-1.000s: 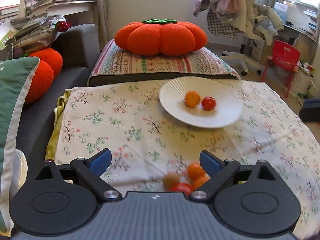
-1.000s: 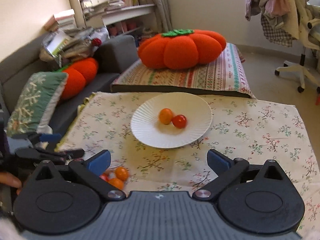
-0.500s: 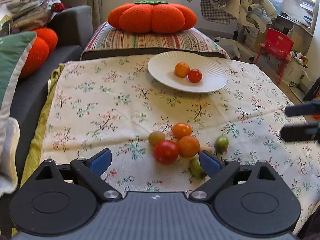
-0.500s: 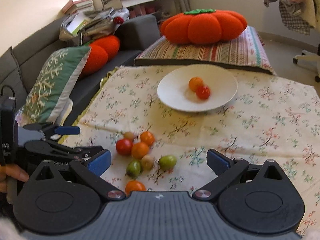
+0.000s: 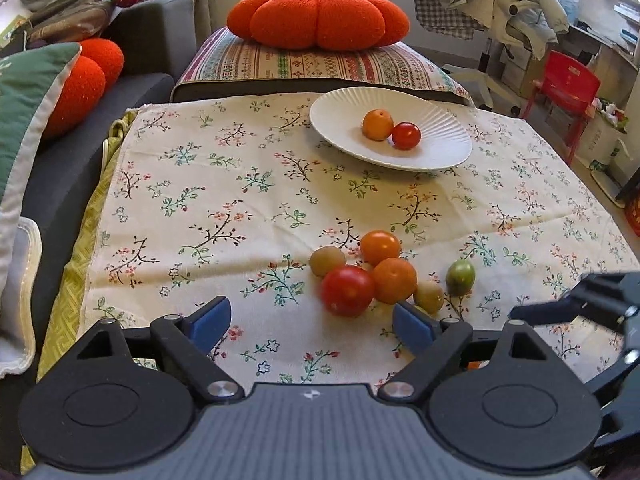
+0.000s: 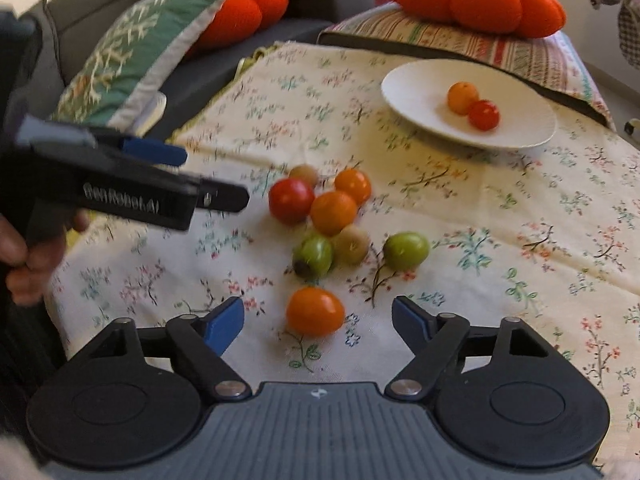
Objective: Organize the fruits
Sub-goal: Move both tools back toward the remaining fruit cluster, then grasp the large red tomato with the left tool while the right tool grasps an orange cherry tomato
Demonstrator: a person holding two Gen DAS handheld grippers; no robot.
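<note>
A white plate (image 5: 348, 120) (image 6: 420, 88) at the far side of the floral cloth holds an orange fruit (image 5: 377, 124) and a red tomato (image 5: 406, 135). Nearer lies a loose pile: a red tomato (image 5: 347, 290) (image 6: 291, 201), orange fruits (image 5: 394, 280), brownish ones and green ones (image 6: 406, 250). My left gripper (image 5: 311, 324) (image 6: 192, 176) is open and closing, its pads empty, with the red tomato just ahead of it. My right gripper (image 6: 318, 325) is open and closing, with a lone orange tomato (image 6: 315, 310) between its pads but not touching them.
The floral cloth (image 5: 224, 216) covers a low surface. A grey sofa with a green cushion (image 6: 132, 52) runs along the left. An orange pumpkin cushion (image 5: 318, 18) lies on a striped pad behind the plate. A red chair (image 5: 568, 84) stands at the right. A hand (image 6: 24, 256) holds the left gripper.
My right gripper has dropped toward the cloth and now straddles the lone orange tomato, its jaws narrower. The left gripper came down to the fruit pile, then stayed nearly still.
</note>
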